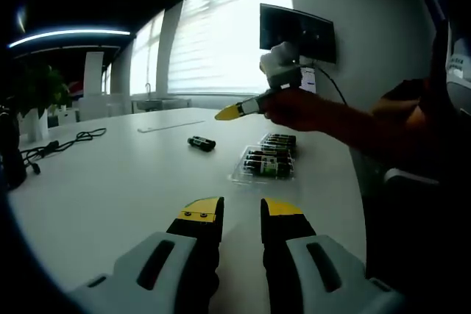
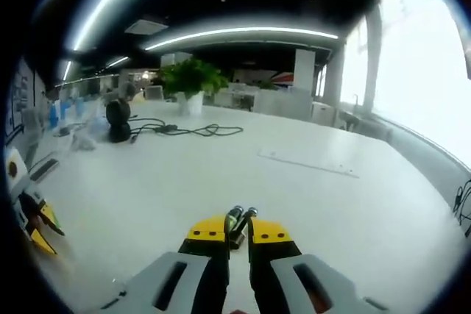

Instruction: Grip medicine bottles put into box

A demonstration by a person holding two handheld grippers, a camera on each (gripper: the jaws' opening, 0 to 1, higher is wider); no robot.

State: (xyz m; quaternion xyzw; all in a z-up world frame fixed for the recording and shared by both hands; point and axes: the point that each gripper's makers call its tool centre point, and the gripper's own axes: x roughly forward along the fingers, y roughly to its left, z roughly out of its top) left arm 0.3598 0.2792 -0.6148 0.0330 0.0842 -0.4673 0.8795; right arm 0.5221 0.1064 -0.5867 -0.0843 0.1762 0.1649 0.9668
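Right gripper view: my right gripper pinches a medicine bottle above the white table. My left gripper hangs parted and empty, short of the clear box.

Two grippers are in play. The left gripper shows its two yellow-tipped jaws in its own view, and ahead of them the right gripper comes in, held in one hand. One clear plastic box lies beyond the left jaws to the right; it holds several dark medicine bottles, too small to count exactly. One loose bottle lies on the white table further ahead. In the right gripper view, one small bottle sits between the jaws of that gripper. Far ahead stand one potted plant and one black cable.
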